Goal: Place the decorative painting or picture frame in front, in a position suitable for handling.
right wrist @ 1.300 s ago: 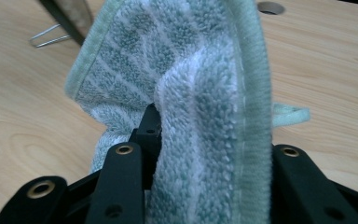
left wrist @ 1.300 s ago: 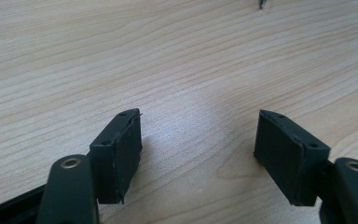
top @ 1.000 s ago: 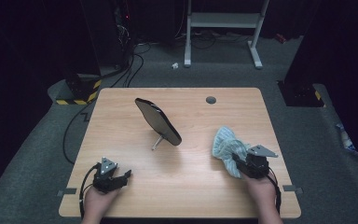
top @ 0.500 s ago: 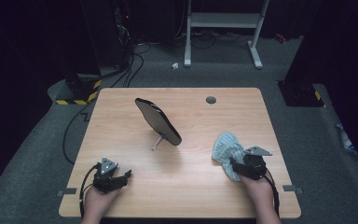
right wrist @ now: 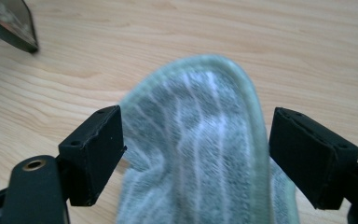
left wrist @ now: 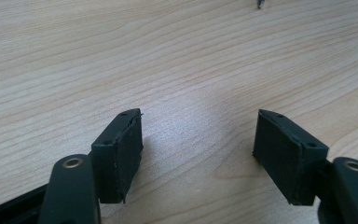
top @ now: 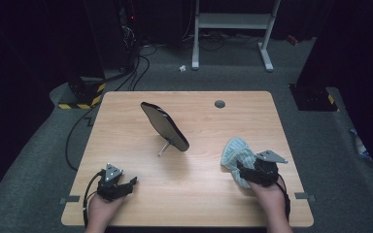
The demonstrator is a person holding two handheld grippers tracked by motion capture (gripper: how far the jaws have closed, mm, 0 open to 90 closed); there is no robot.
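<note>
Two claws rest low over our light wooden worktop (top: 126,116). We see the right claw (right wrist: 193,158) near the right edge, its jaws spread wide around a bunched pale green-and-white striped cloth (right wrist: 200,154), not clamping it. The left claw (left wrist: 198,151) near the front left corner gapes open over bare wood. A dark oval mirror on a thin stand (top: 165,127) leans mid-worktop.
</note>
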